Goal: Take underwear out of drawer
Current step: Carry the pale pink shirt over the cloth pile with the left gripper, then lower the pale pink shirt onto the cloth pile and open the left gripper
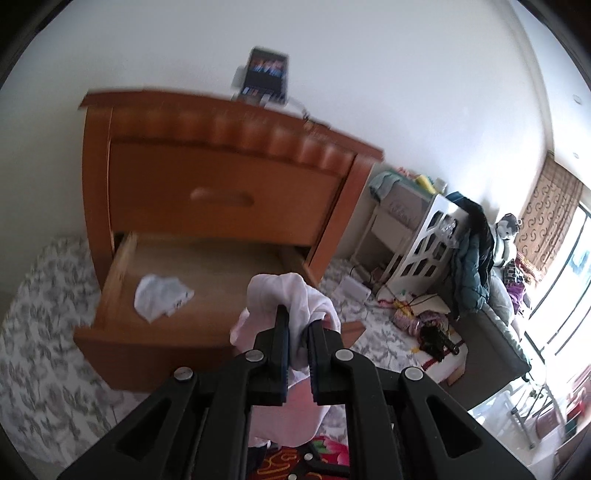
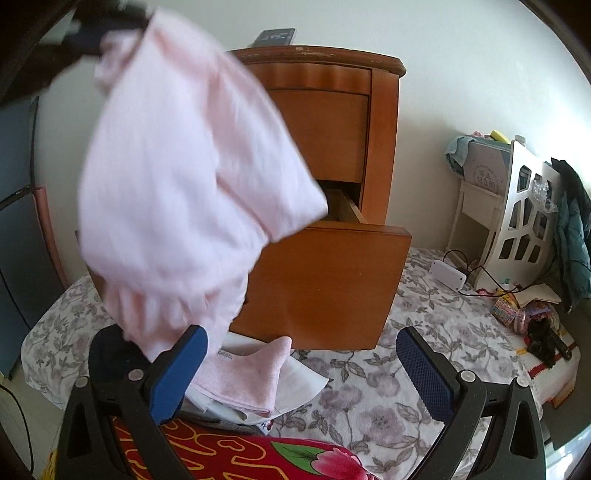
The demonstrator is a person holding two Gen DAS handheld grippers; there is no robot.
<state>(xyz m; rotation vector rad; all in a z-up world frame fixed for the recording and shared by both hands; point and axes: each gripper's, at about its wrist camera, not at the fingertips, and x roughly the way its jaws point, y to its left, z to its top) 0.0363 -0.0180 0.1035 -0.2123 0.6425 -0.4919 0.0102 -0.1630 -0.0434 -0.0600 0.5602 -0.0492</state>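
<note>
My left gripper (image 1: 298, 325) is shut on pale pink underwear (image 1: 291, 295), which bunches above the fingers and hangs below them. In the right wrist view the same pink underwear (image 2: 184, 177) dangles large from the left gripper (image 2: 99, 35) at the top left, in front of the wooden nightstand (image 2: 332, 122). The bottom drawer (image 1: 184, 295) stands pulled out; a white garment (image 1: 160, 297) lies inside it. My right gripper (image 2: 301, 365) is open and empty, low over the floral sheet. Folded pink and white clothes (image 2: 255, 376) lie in front of the drawer front (image 2: 325, 284).
The nightstand stands on a floral sheet (image 2: 406, 387). A red flowered cloth (image 2: 240, 458) lies at the near edge. To the right are a white shelf unit (image 2: 517, 221), a white box with cables (image 2: 448, 275), a dark jacket (image 1: 472, 258) and small clutter. A small device (image 1: 266, 75) sits on top of the nightstand.
</note>
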